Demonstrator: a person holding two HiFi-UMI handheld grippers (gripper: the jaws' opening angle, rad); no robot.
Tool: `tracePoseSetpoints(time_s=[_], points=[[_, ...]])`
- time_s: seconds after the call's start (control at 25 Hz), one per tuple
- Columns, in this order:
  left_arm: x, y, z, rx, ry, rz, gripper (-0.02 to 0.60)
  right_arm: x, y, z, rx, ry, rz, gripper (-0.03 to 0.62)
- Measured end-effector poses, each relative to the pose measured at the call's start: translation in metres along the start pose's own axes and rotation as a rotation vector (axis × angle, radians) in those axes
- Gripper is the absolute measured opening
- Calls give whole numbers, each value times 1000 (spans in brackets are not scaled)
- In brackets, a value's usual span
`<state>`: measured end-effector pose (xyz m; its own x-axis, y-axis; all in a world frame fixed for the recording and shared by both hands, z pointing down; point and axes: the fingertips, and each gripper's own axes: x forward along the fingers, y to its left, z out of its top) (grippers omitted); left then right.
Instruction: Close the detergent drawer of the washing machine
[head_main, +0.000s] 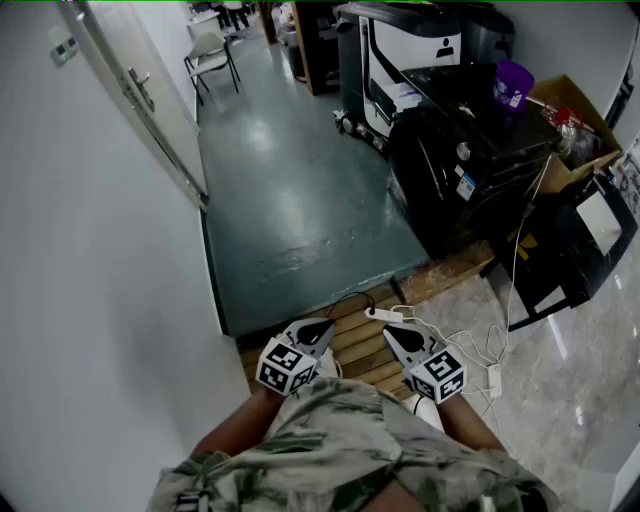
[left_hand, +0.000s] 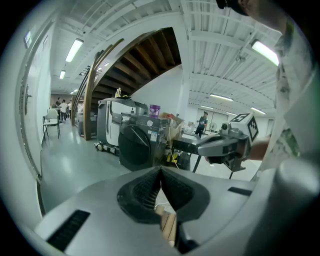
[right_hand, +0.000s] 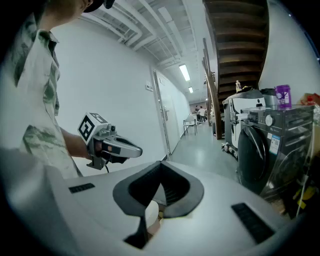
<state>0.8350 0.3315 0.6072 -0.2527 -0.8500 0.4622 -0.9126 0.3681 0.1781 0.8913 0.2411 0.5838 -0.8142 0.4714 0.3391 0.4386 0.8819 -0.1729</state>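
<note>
The dark front-loading washing machine (head_main: 470, 165) stands a few steps ahead at the right, across the green floor. It also shows in the left gripper view (left_hand: 139, 142) and in the right gripper view (right_hand: 272, 147). Its detergent drawer is too small to make out. Both grippers hover close to my body over a wooden step, far from the machine. My left gripper (head_main: 318, 328) (left_hand: 161, 170) is shut with nothing in it. Beside it, my right gripper (head_main: 392, 335) (right_hand: 161, 164) is shut and empty too.
A purple cup (head_main: 512, 84) sits on the machine, with a cardboard box (head_main: 575, 125) beside it. A white appliance (head_main: 400, 55) stands behind. White cables (head_main: 485, 350) lie on the tiled floor at the right. A white wall and door (head_main: 130, 90) run along the left, with a chair (head_main: 212, 55) far back.
</note>
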Motion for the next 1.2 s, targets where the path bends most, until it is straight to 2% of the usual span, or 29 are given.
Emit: tracePoseSetpoints(time_s=[0.32, 0.64, 0.72, 0.76, 1.0, 1.2], points=[[10, 30, 1, -8, -6, 8, 25, 32, -14, 6, -18, 20, 9, 20], [29, 93, 7, -33, -17, 21, 25, 88, -38, 25, -68, 12, 30, 26], [35, 117, 11, -39, -20, 21, 25, 109, -49, 33, -64, 10, 18, 37], [38, 129, 14, -41, -25, 20, 25, 120, -55, 37, -61, 12, 10, 65], [49, 218, 54, -14, -36, -5, 25, 206, -89, 92, -57, 31, -30, 91], [16, 289, 108, 27, -33, -11, 25, 277, -87, 159, -41, 47, -26, 86]])
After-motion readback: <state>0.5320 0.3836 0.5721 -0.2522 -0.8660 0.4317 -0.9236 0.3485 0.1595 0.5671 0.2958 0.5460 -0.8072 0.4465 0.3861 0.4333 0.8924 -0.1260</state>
